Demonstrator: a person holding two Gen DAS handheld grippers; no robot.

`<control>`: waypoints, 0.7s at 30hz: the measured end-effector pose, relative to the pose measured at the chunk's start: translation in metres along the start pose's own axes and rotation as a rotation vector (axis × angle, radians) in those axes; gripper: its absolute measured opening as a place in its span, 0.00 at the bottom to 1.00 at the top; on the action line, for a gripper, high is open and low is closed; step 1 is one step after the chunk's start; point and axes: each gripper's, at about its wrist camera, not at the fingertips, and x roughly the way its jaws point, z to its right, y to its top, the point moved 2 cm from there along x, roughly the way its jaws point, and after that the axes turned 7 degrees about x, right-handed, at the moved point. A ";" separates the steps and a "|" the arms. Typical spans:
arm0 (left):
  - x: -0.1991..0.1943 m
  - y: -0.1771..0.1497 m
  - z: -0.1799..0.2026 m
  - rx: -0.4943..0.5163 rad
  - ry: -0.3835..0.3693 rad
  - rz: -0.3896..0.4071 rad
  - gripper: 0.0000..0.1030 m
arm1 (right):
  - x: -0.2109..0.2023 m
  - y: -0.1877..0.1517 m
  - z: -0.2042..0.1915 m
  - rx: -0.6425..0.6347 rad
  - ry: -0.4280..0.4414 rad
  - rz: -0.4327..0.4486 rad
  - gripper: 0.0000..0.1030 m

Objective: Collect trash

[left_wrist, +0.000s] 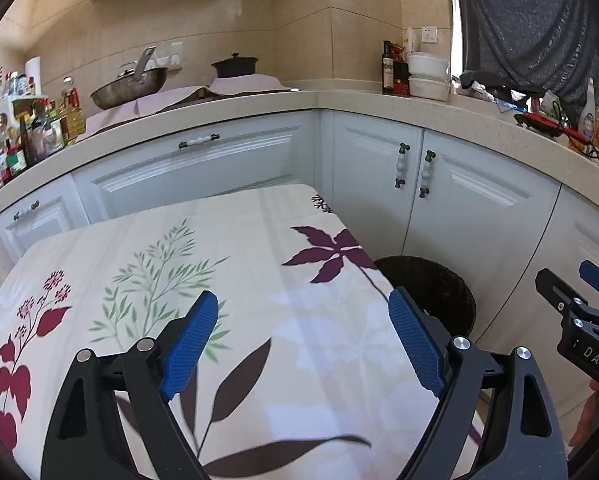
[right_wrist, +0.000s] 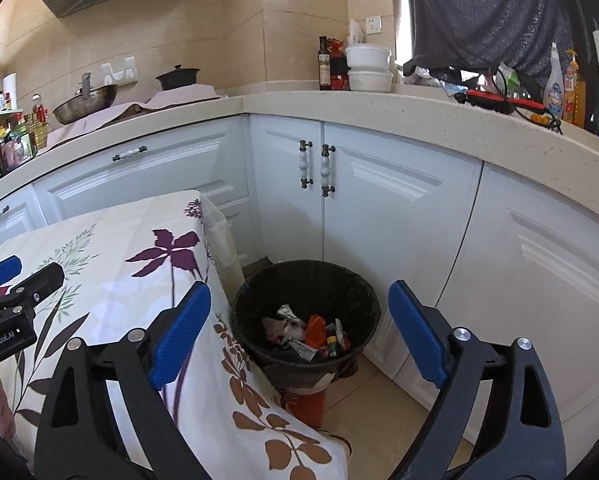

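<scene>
A black bin (right_wrist: 305, 312) lined with a dark bag stands on the floor beside the table. Crumpled wrappers and other trash (right_wrist: 305, 332) lie in its bottom. My right gripper (right_wrist: 299, 328) hangs open above and in front of the bin, with nothing between its blue pads. My left gripper (left_wrist: 303, 340) is open over the table with the floral cloth (left_wrist: 179, 280), also holding nothing. In the left wrist view the bin (left_wrist: 431, 292) shows partly behind the table's right edge, and the right gripper (left_wrist: 579, 304) reaches in from the right. The left gripper's tip (right_wrist: 15, 280) shows at the left in the right wrist view.
White cabinets (right_wrist: 379, 208) under a beige counter (right_wrist: 379, 108) wrap the corner behind the bin. On the counter stand a wok (left_wrist: 129, 88), a black pot (left_wrist: 235, 66), stacked white bowls (right_wrist: 369, 68), bottles and a red-and-black tool (right_wrist: 499, 102). A dark cloth (right_wrist: 499, 12) hangs at the upper right.
</scene>
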 end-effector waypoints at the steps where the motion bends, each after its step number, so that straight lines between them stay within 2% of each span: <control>1: -0.002 -0.002 -0.002 -0.002 -0.001 0.000 0.82 | -0.004 0.000 -0.003 -0.003 0.002 0.007 0.86; 10: -0.026 -0.013 -0.019 -0.031 0.011 0.008 0.82 | -0.033 -0.001 -0.013 -0.023 0.001 0.038 0.87; 21: -0.038 -0.015 -0.024 -0.045 0.017 0.020 0.82 | -0.043 -0.006 -0.015 -0.030 -0.008 0.043 0.88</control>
